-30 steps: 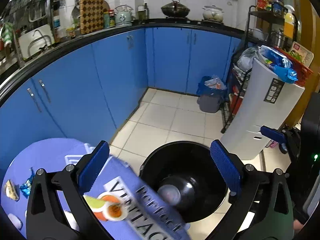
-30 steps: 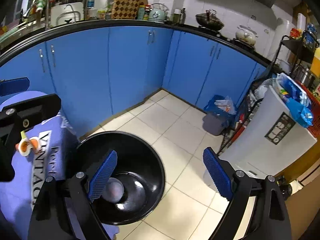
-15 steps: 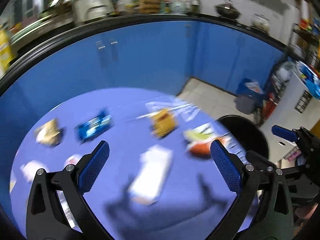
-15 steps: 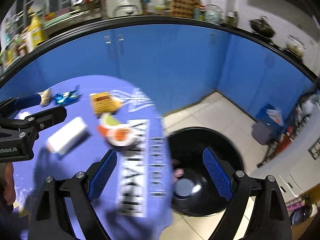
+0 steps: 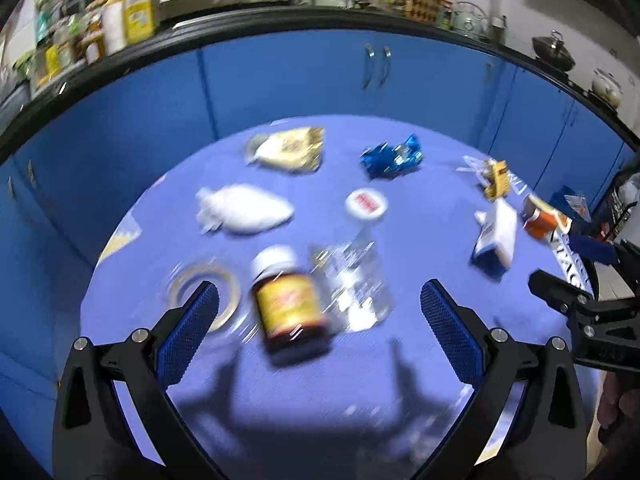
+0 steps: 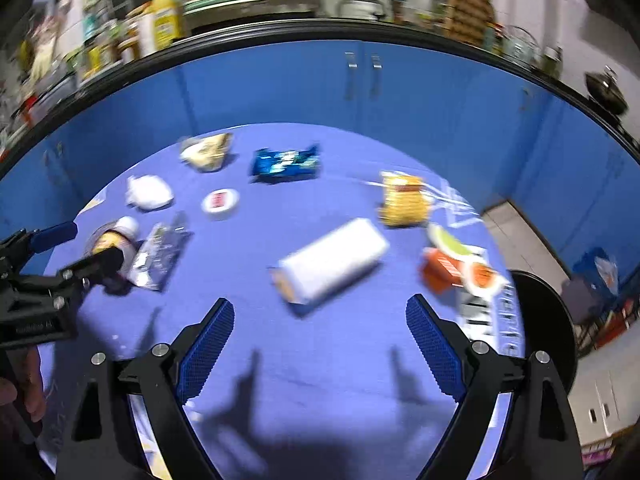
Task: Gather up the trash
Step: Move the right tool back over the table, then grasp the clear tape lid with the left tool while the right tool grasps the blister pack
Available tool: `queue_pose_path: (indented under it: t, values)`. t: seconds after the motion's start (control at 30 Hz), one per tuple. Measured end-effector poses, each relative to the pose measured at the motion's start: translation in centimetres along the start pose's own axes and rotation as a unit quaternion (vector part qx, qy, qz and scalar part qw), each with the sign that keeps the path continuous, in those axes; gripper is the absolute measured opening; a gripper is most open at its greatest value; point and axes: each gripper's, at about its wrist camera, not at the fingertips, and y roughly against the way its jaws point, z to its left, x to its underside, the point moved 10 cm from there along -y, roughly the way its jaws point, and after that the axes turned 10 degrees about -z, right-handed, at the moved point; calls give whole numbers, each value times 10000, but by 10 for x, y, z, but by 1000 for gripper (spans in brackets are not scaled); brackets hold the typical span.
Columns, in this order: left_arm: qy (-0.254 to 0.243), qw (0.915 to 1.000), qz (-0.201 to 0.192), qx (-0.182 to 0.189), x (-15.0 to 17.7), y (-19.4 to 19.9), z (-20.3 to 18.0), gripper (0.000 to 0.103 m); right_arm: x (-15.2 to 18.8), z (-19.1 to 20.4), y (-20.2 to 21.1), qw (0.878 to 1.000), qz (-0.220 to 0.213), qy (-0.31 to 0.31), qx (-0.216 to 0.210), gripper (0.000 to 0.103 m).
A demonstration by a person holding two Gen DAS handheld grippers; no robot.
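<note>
Trash lies scattered on a round table with a blue cloth (image 5: 320,392). My left gripper (image 5: 316,320) hangs open and empty over a brown pill bottle (image 5: 288,304) with a white cap, a clear crinkled wrapper (image 5: 356,280) and a tape roll (image 5: 204,296). My right gripper (image 6: 320,316) is open and empty just short of a white carton (image 6: 332,264), with an orange box (image 6: 452,268) to its right. Farther back lie a yellow packet (image 6: 404,200), a blue wrapper (image 6: 286,164), a white lid (image 6: 220,202), a white crumpled bag (image 6: 148,192) and a beige wrapper (image 6: 206,152).
A black bin (image 6: 548,320) stands on the tiled floor off the table's right edge. Blue cabinets (image 6: 360,88) under a cluttered counter curve behind the table. A small blue bin (image 6: 596,272) sits on the floor at the far right. Both views are motion-blurred.
Both grippers swung left, away from the black bin and floor, and now look over the table's trash. Their jaws stayed wide and empty throughout.
</note>
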Motion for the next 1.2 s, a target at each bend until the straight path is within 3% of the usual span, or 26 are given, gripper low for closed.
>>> queue_pose_path:
  t: [0.37,0.67,0.87,1.0,1.07,1.1,1.2]
  values:
    - [606,9973,79,-403,20,6,82,99,-3,75,-38,9983,172,439,-342,85]
    - [712,9968,153,-336,31,1,97,99,-6,108,-61,9964,368,483,-585,74]
    - [822,9958,177,-362,33,-3,106,99,-4,122,-72,9945,444,578,-751,53]
    - [835,9957,235,-322,37,-7,106,99,-5,131,-73,9919,479,643,-982,21]
    - [840,9957,296,-249,39,-11,103,99,-4,132,-72,9914,466,767,-948,16]
    - [835,9958,313,-220,40,-13,102,99,-4,131,-72,9914,474,807,-911,7]
    - [733,9965,387,-136,40,-21,94,99,-3,120,-70,9930,455,749,-797,7]
